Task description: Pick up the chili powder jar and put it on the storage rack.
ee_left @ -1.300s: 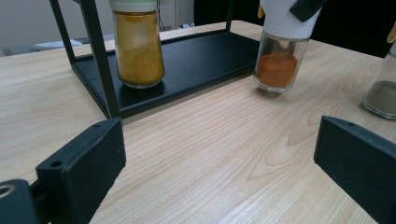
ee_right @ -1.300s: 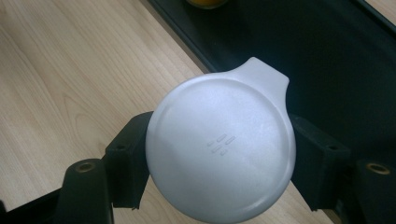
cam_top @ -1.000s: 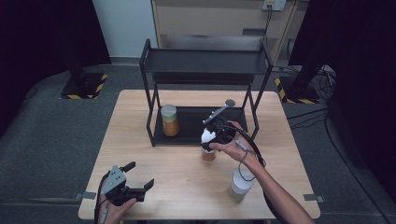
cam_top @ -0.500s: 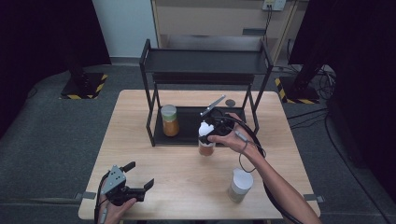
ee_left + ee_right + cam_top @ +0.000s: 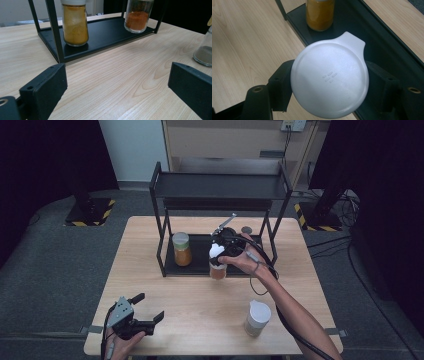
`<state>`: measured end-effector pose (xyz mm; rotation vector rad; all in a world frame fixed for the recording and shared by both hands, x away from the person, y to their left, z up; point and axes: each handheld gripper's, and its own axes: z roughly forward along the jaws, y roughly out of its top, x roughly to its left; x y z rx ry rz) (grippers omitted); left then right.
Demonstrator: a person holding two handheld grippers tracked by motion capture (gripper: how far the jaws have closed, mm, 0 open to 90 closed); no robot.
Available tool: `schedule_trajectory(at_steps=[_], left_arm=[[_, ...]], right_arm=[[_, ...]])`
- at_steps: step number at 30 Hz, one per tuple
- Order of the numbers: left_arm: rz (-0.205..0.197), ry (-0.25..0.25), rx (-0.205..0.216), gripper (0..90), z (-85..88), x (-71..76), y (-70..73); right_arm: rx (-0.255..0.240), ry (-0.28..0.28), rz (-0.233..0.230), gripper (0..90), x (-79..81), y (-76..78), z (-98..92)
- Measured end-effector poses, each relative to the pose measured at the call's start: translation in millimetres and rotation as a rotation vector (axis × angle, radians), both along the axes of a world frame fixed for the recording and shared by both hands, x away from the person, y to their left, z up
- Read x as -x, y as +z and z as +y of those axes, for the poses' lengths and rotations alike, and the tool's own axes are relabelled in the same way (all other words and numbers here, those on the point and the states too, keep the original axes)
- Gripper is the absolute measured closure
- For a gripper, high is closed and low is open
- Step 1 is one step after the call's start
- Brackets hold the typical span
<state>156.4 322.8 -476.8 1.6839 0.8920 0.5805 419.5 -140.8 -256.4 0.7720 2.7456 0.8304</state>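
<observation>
Right gripper (image 5: 218, 261): jaws clamped on either side of the white lid (image 5: 329, 77) of the red spice jar (image 5: 218, 270), carrying it from above.
Red spice jar: at the front edge of the rack's lower shelf (image 5: 200, 265); from the left gripper view it looks just above the shelf or barely touching it, I cannot tell which.
Handling: glass body, probably moderately heavy and breakable; the smooth plastic lid is likely slippery, so a firm, level grip across the lid's round sides, clear of its pour tab, seems best.
Neighbour: yellow spice jar (image 5: 181, 249) stands on the same shelf, apart to the left.
Black rack (image 5: 220, 185): upper shelf bare.
Third jar (image 5: 257, 318): grey contents, white lid, on the wooden table (image 5: 165, 295) near the person's forearm.
Left gripper (image 5: 136, 312): jaws wide apart, holding nothing, low over the table's near corner.
</observation>
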Motion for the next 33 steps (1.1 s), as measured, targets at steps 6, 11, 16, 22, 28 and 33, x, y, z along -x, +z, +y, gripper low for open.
schedule_trajectory(at_steps=[6,11,16,22,28,33], left_arm=[[0.006,0.0,0.011,1.1,1.6,-1.6,-1.4],[0.01,0.0,0.013,1.1,2.9,-2.8,-1.8],[0.013,0.0,0.019,1.1,3.8,-3.8,-2.7],[0.015,0.0,0.022,1.1,4.8,-4.4,-2.9],[0.014,-0.001,0.021,1.1,4.9,-4.5,-2.9],[0.014,0.001,0.021,1.1,5.2,-4.4,-3.0]], right_arm=[[-0.004,-0.007,-0.007,31.5,-9.2,-0.9,4.3],[-0.003,-0.023,-0.003,31.6,-18.5,-3.7,7.4],[-0.008,-0.038,-0.008,31.6,-26.1,-7.8,9.3],[0.0,-0.053,-0.019,31.7,-33.6,-11.8,13.6],[0.0,-0.062,-0.011,31.7,-41.1,-17.1,16.8],[0.004,-0.064,-0.01,31.7,-45.9,-21.2,20.0]])
